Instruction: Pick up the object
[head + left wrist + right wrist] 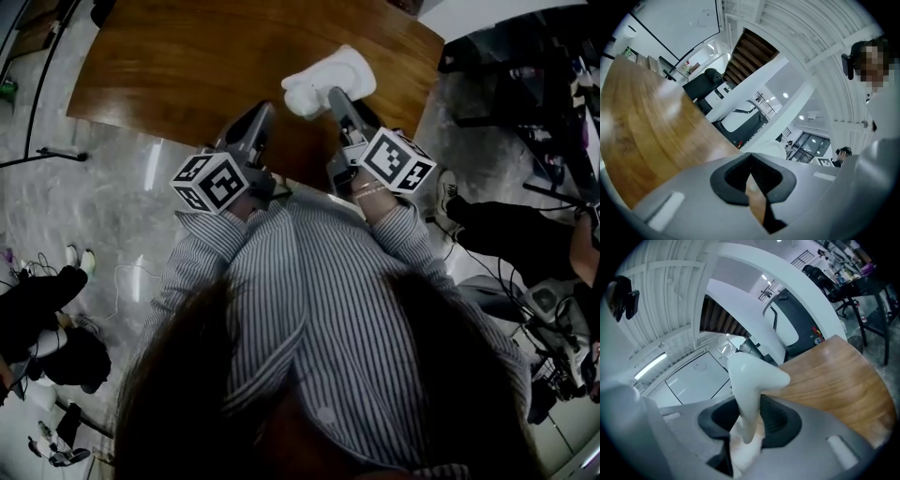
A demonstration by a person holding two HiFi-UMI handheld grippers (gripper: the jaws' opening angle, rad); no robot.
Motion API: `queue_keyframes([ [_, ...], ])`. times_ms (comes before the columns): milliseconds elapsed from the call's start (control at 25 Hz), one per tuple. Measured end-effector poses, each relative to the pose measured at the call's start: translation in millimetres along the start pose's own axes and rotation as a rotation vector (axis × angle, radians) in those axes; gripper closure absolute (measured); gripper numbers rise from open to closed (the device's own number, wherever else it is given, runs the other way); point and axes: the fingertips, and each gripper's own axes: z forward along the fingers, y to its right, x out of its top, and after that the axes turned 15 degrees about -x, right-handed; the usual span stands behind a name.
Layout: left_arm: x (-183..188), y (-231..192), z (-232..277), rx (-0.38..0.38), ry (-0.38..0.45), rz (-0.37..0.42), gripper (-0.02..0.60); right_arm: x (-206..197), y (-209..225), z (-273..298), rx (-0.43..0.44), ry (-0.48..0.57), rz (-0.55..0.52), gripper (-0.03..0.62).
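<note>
The object is a white, smooth, curved piece held up over the brown wooden table. My right gripper is shut on its near end. In the right gripper view the white piece rises from between the dark pads and bends to the right, with the table behind it. My left gripper hangs beside it over the table's near edge. In the left gripper view its pads meet with nothing between them, and the table lies at the left.
The table's near edge runs just in front of the striped shirt. Grey marble floor with cables lies to the left. A seated person's dark legs and a cluttered black desk are at the right.
</note>
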Motion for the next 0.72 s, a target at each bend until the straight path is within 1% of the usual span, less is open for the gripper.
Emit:
queue_keyframes([
  [200,10,11,-3,-0.013,0.004,0.044,0.575,3,-12,-15,0.015,0.032,-0.152,0.464],
  [440,3,15,1,-0.026,-0.014,0.052,0.575,-7,-16,-25,0.036,0.022,-0.283,0.464],
  [560,-3,18,8,-0.03,-0.025,0.052,0.575,-7,-13,-27,0.044,0.014,-0.32,0.464],
  [720,-8,20,30,-0.022,-0.031,0.049,0.575,6,2,-26,0.047,-0.004,-0.339,0.464],
])
